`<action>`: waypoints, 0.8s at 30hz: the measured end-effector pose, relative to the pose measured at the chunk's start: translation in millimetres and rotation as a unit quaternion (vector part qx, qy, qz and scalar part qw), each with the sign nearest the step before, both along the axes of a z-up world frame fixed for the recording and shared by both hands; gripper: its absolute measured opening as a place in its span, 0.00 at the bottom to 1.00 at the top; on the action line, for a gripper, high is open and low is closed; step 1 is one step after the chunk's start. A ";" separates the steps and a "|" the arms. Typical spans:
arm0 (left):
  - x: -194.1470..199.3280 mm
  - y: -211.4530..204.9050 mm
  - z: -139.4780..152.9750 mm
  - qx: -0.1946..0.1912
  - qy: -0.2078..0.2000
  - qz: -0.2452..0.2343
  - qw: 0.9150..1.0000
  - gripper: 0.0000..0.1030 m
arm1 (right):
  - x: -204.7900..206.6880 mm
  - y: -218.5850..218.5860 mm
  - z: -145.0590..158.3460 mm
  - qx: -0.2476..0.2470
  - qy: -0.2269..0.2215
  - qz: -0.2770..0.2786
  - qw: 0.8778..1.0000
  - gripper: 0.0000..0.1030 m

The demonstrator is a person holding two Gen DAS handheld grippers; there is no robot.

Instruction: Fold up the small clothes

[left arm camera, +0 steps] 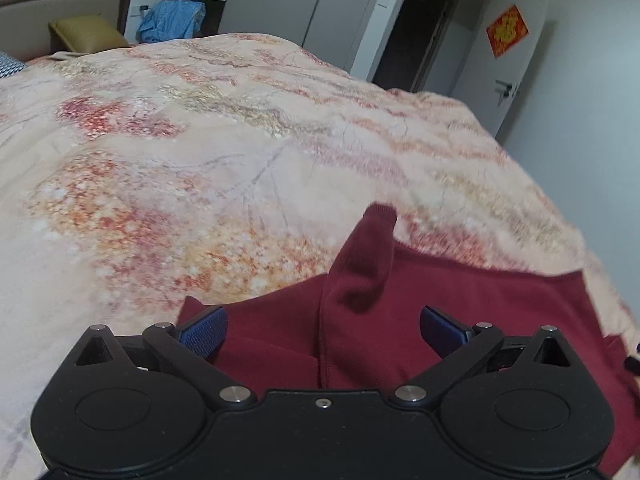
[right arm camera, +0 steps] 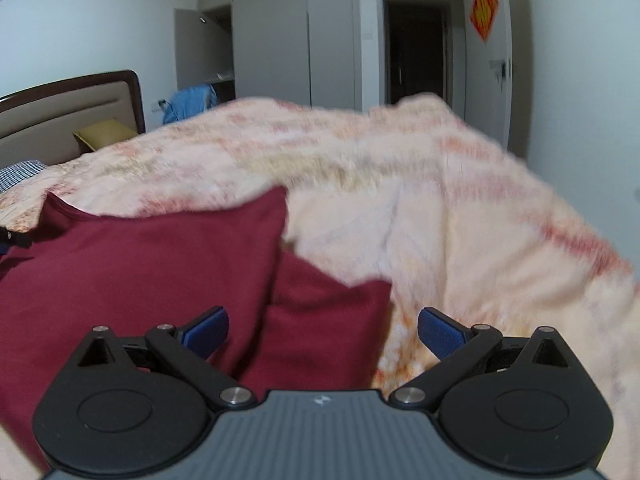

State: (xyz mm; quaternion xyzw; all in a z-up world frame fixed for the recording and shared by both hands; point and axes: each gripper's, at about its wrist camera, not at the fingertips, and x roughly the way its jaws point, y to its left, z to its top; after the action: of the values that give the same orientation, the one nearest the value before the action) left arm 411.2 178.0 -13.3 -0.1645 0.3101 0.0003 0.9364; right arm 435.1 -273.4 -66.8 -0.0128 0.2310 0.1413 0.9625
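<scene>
Maroon garment (left arm camera: pixel 460 320) near bedspread (left arm camera: pixel 200 140) edge, wide bare cover beyond; both grippers' fingers (left arm camera: pixel 204 330) spread, empty.

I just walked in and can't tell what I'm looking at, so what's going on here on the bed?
A person is working with two handheld grippers over a dark red garment spread on a floral bedspread. The left gripper and right gripper both hang open above the cloth, gripping nothing. One part of the garment sticks up in a ridge by the left gripper, and its edge lies partly doubled over by the right one. The folding looks unfinished.
</scene>
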 end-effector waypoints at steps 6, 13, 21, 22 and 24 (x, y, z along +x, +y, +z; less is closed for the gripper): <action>-44.4 3.7 23.9 -0.009 -0.020 0.031 0.999 0.99 | -39.5 32.6 31.6 -0.021 -0.053 0.001 0.998 1.00; -108.7 -5.0 13.2 -0.032 -0.024 0.073 0.997 0.99 | -79.5 103.6 40.3 -0.002 -0.112 0.046 0.993 1.00; -165.9 -22.7 -14.5 -0.089 -0.028 0.114 0.989 0.99 | -99.4 174.4 7.0 -0.053 -0.135 0.046 0.988 1.00; -168.8 -25.0 -15.9 -0.094 -0.028 0.114 0.989 0.99 | -100.4 179.8 2.1 -0.058 -0.135 0.049 0.988 1.00; -173.2 -32.1 -17.9 -0.100 -0.031 0.116 0.988 0.99 | -103.8 187.9 -4.8 -0.066 -0.132 0.052 0.988 1.00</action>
State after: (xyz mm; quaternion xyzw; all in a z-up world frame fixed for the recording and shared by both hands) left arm 238.0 145.9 -31.2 -0.2920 0.2585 0.0724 0.9180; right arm 331.3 -85.5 -71.5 -0.1065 0.1098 0.1727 0.9730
